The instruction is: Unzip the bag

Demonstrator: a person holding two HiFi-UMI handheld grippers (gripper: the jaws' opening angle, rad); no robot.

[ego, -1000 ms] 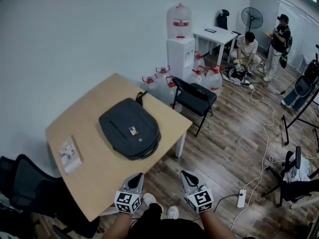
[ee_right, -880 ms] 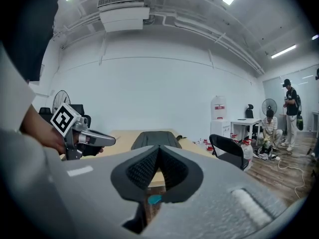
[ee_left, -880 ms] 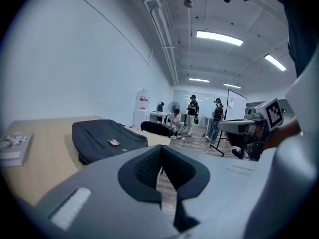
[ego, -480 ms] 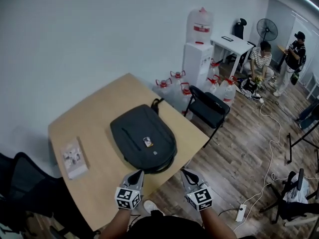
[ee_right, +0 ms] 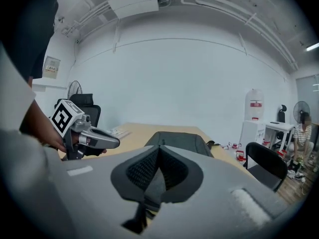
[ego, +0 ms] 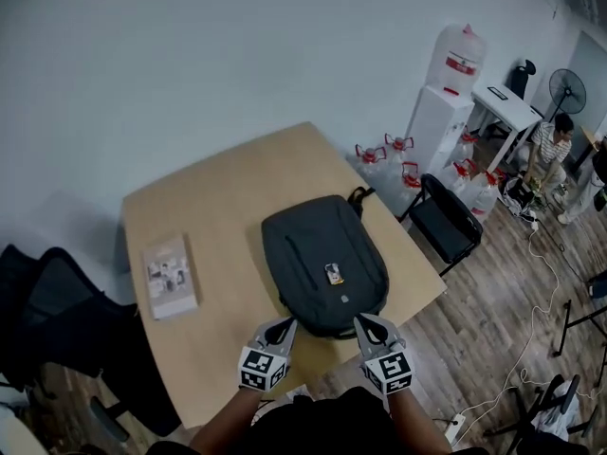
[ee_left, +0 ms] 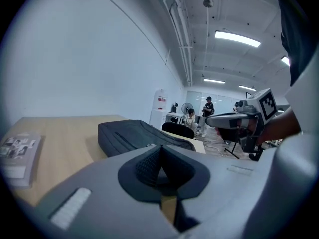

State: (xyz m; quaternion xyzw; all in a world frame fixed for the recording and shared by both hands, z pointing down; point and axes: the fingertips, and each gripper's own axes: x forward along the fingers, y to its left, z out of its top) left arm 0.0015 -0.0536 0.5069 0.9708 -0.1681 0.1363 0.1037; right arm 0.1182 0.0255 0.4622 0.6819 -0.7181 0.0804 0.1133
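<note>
A dark grey backpack (ego: 325,263) lies flat on the wooden table (ego: 228,207), its handle toward the far edge and its zips closed as far as I can see. My left gripper (ego: 284,328) is shut and empty, hovering at the near left corner of the backpack (ee_left: 130,136). Near the bag's right corner hovers my right gripper (ego: 367,324), also shut and empty. Neither touches the bag. In the right gripper view the backpack (ee_right: 182,139) lies just ahead and the left gripper (ee_right: 94,137) shows at the left. The left gripper view shows the right gripper (ee_left: 233,119).
A booklet (ego: 171,276) lies on the table's left part. A black office chair (ego: 57,316) stands at the left, a folding chair (ego: 448,222) by the table's right edge. A water dispenser (ego: 451,88), water bottles (ego: 396,154) and a seated person (ego: 549,143) are beyond.
Both grippers have come forward from beyond the table's near edge to the near end of the backpack. Both jaws stay shut. The bag has not moved on the table.
</note>
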